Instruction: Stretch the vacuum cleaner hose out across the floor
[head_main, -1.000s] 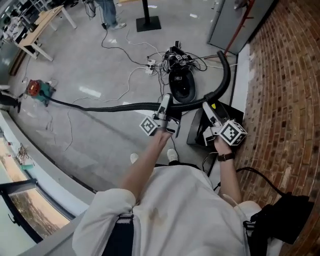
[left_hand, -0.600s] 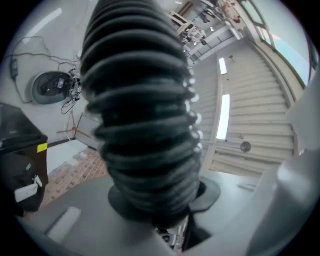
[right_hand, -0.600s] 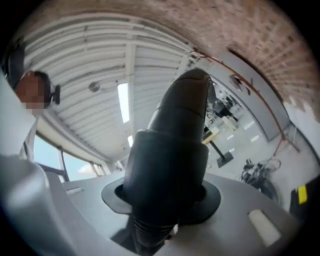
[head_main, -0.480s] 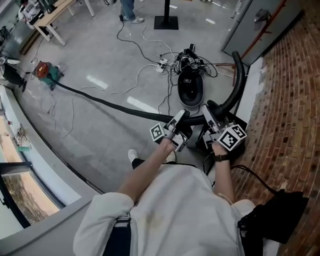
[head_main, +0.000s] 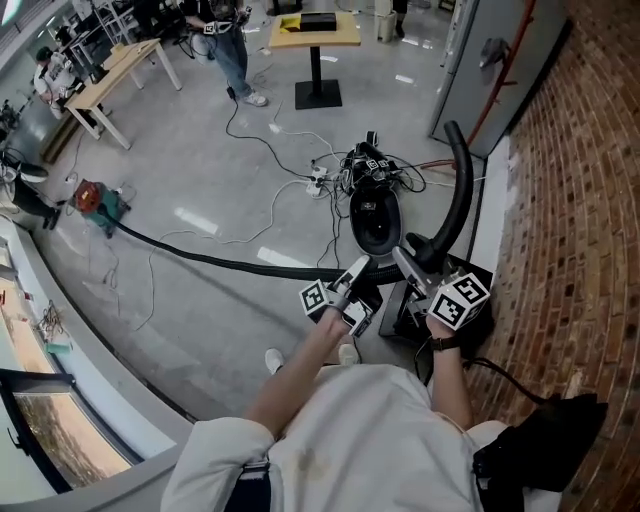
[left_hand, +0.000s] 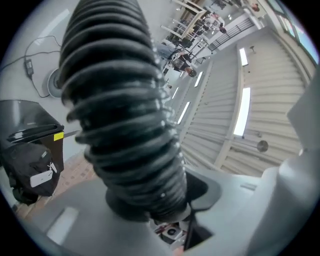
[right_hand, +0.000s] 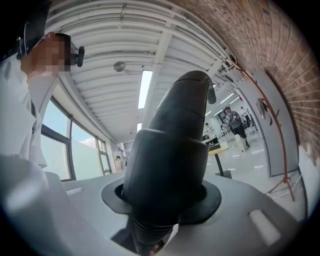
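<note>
Two tongs, both on the hose (head_main: 220, 262). The left gripper (head_main: 357, 270) has the ribbed stretch seated between its jaws, which have just been easing open a bit but are hugging it anyway. The right gripper (head_main: 402, 257) has just closed to roughly half width, tight on the smooth cuff (right_hand: 167, 165). Only the gripper views show ribs versus cuff. Only the head view shows the vacuum cleaner (head_main: 375, 222) just beyond, and the hose trailing left over the floor (head_main: 200, 150) to a red tool (head_main: 95, 197).
</note>
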